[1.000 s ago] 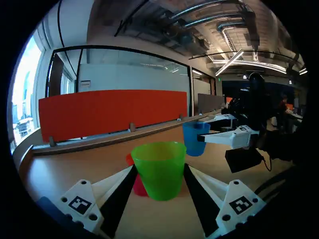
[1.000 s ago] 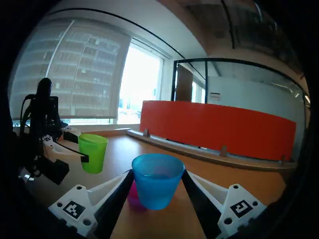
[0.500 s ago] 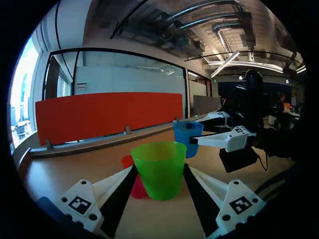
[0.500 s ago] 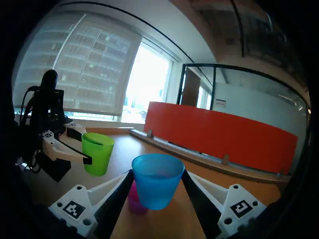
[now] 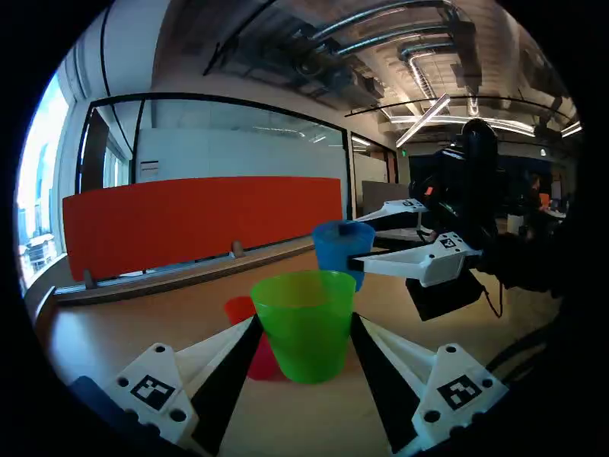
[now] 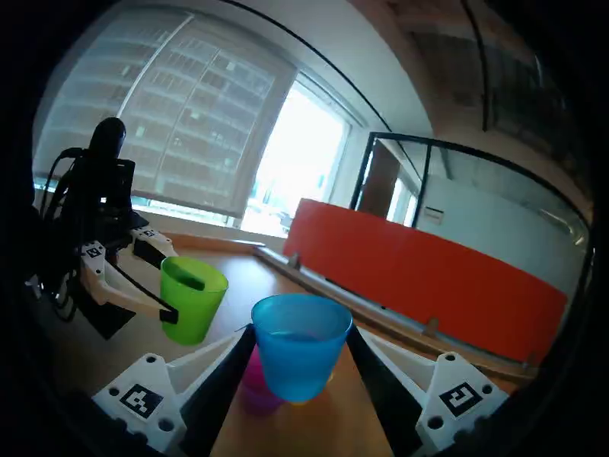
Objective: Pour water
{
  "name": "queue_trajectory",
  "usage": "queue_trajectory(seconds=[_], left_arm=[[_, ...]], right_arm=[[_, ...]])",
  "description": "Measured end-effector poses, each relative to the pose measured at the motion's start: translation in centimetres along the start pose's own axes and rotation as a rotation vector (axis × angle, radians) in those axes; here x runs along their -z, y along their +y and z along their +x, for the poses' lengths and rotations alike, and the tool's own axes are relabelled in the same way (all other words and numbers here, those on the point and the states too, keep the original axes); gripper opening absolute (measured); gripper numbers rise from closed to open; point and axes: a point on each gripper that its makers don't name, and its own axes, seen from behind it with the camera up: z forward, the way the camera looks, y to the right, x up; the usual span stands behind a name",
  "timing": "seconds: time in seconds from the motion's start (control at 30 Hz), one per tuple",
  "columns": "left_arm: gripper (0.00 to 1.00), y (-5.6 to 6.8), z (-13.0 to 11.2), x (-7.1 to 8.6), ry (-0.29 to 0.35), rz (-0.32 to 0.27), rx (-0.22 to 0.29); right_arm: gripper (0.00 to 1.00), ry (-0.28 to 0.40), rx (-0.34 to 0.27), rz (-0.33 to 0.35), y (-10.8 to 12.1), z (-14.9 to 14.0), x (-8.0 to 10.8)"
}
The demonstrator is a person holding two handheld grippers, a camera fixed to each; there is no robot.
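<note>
- over the wooden desk (image 5: 129, 327), your left gripper (image 5: 304, 324) clamped the green cup (image 5: 304, 346) upright.
- your right gripper (image 6: 301, 335) gripped the blue cup (image 6: 299, 365) near it.
- an orange divider (image 5: 198, 217) and bright window (image 6: 297, 171) stood behind.

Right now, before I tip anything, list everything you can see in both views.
green cup: one, green, between the left tongs' fingers, upright
blue cup: one, blue, between the right tongs' fingers, upright
red cup: one, red, on the table just behind the green cup in the left gripper view
pink cup: one, magenta, behind the blue cup in the right gripper view; possibly the same cup as the red one
table: one, orange-brown wood, under everything
divider panel: one, red, along the table's far edge
window: one, bright, partly blinded, behind the table
left tongs: one, white and black, closed on the green cup
right tongs: one, white and black, closed on the blue cup
</note>
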Motion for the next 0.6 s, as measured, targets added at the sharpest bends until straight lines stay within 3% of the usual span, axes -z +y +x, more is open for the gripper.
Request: queue_trajectory(seconds=[0.6], left_arm=[[0.83,1.1,0.3,0.0,0.01,-0.03,-0.024]], right_arm=[[0.9,0.031,0.148,0.041,-0.8,2.0,-0.7]])
